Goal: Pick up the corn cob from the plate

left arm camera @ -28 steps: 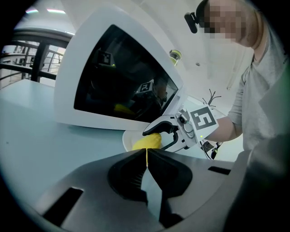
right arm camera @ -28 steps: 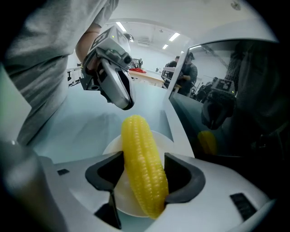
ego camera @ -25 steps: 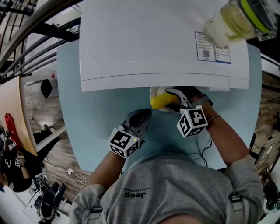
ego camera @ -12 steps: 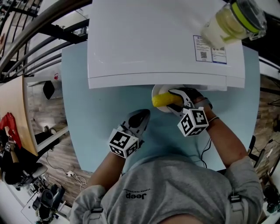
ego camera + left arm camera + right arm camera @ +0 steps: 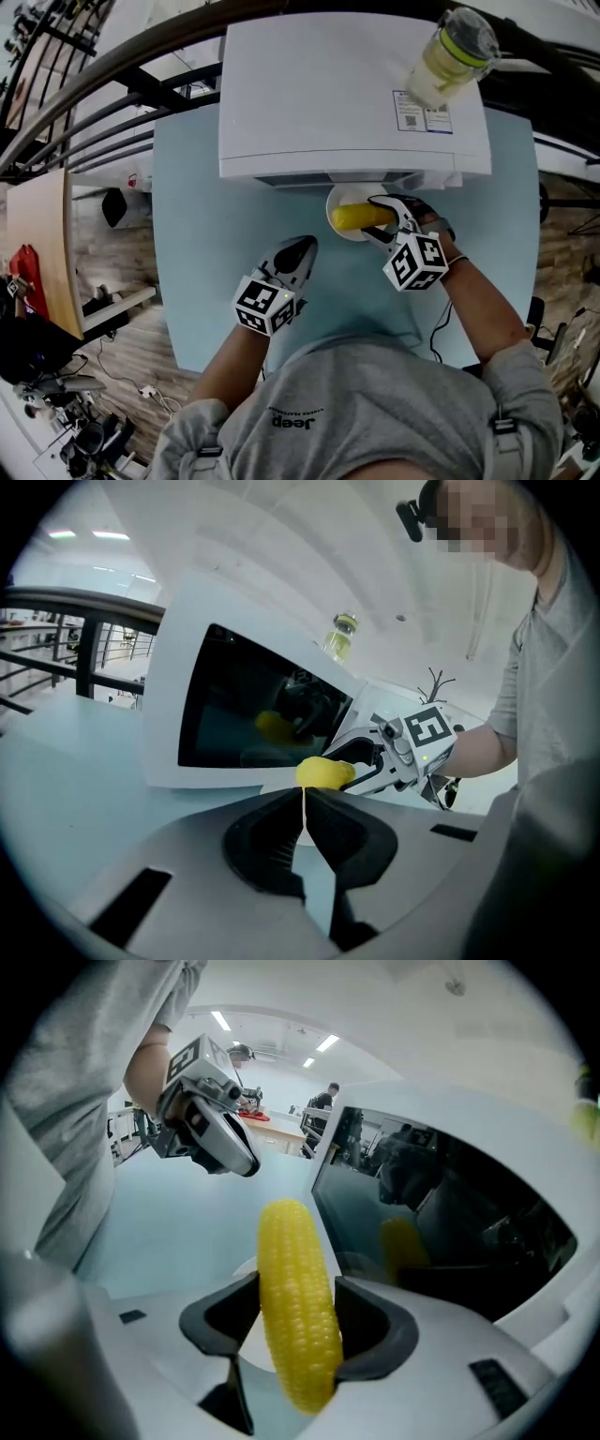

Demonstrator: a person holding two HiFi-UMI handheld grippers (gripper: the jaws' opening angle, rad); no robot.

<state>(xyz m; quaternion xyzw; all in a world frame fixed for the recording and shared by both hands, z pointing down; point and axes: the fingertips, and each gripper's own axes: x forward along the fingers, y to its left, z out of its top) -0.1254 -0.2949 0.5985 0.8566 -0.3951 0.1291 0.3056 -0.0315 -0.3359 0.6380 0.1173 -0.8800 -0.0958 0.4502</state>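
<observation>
The yellow corn cob [image 5: 298, 1307] is clamped crosswise between the jaws of my right gripper [image 5: 298, 1324], a little above the white plate [image 5: 249, 1333]. In the head view the corn cob [image 5: 359, 217] hangs over the plate [image 5: 331, 208], just in front of the microwave, with my right gripper [image 5: 380, 221] shut on its right half. My left gripper [image 5: 304, 247] hovers over the table to the left of the plate, its jaws shut with nothing in them. In the left gripper view the left gripper [image 5: 303, 797] points at the corn cob [image 5: 324, 772].
A white microwave [image 5: 352, 94] with a dark glass door [image 5: 441, 1213] stands right behind the plate. A clear bottle with a green ring [image 5: 448, 56] sits on its top right. The table top [image 5: 206, 234] is light blue, with railings and floor beyond its left edge.
My right gripper has risen with the corn cob, lifting it off the plate. The left gripper has risen a little too and stays shut.
</observation>
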